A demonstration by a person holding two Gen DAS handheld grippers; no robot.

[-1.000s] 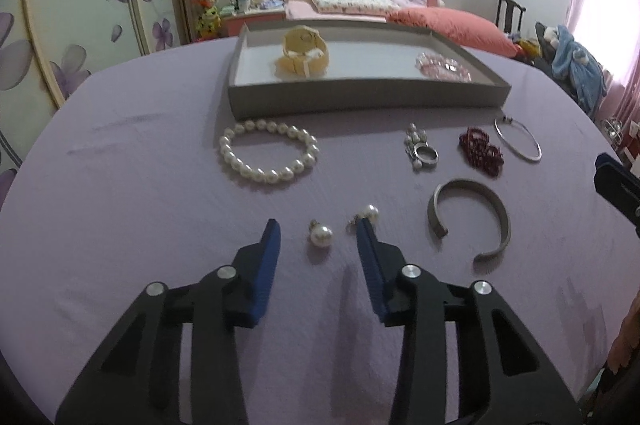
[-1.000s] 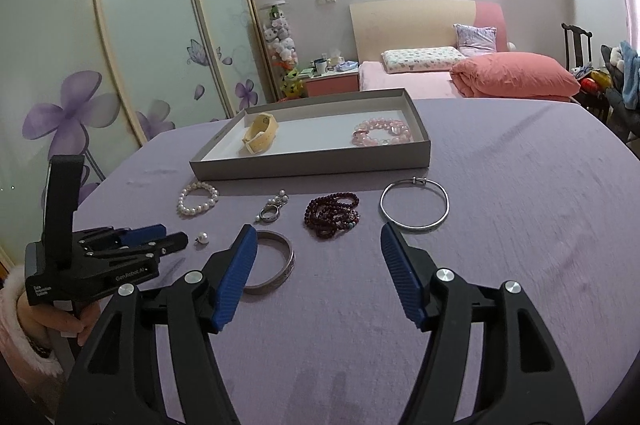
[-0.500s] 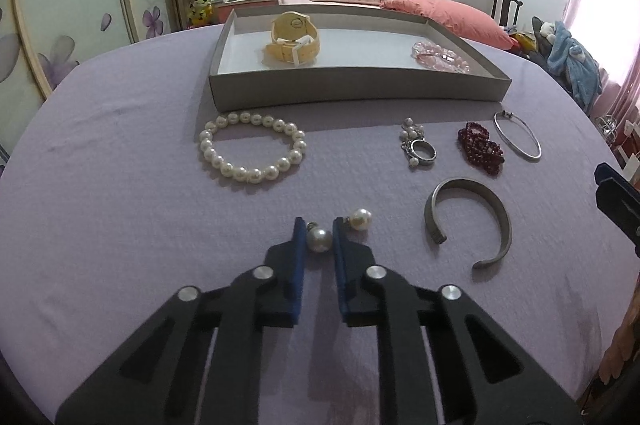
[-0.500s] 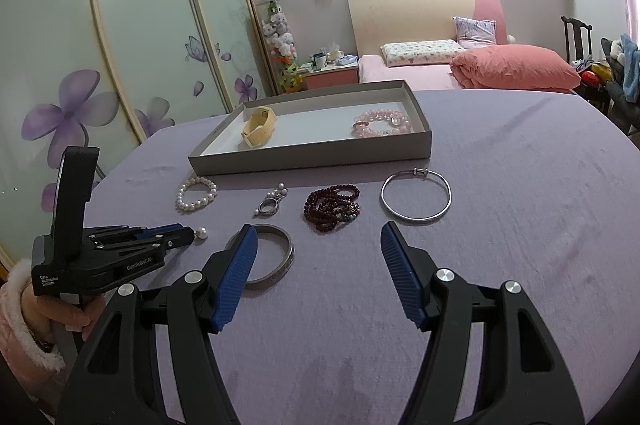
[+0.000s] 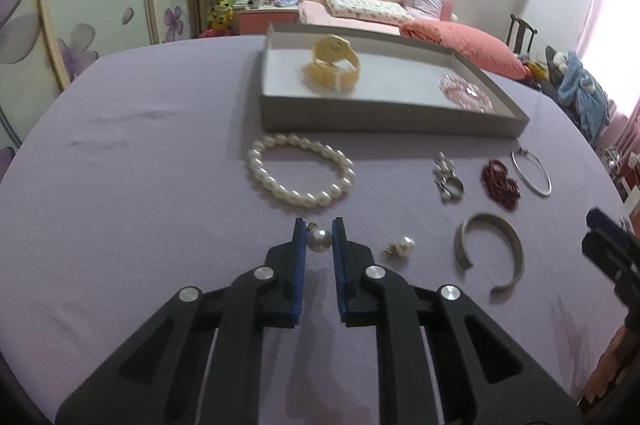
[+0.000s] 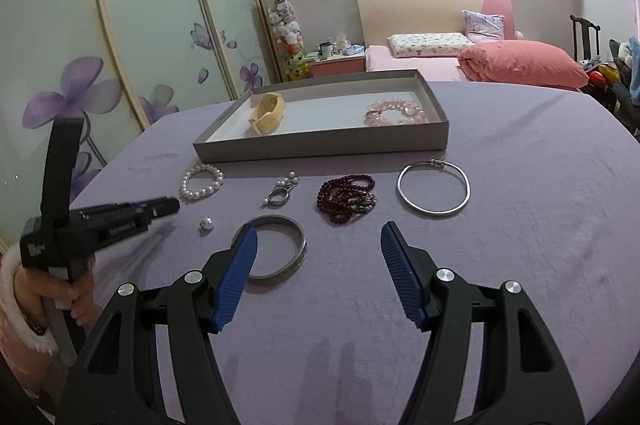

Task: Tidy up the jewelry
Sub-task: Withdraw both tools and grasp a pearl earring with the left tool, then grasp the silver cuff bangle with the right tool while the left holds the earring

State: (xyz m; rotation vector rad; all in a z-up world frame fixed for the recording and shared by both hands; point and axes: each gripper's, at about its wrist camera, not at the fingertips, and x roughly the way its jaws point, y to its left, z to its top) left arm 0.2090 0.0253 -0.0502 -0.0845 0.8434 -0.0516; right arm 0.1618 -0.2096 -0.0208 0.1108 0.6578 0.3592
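The left claw (image 5: 319, 239) is clenched on a pearl earring (image 5: 319, 240), pinched at its fingertips just above the cloth. Its twin (image 5: 401, 247) lies just right. Next, carry it ahead into the tray (image 5: 384, 117) (gently, it could slip). The right claw (image 6: 318, 253) hangs released.

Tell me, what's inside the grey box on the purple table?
Inside the grey box lie two things: a yellow watch at the left end and a pink bead bracelet at the right. Between them the pale floor is bare. The near wall hides a strip of floor behind it.
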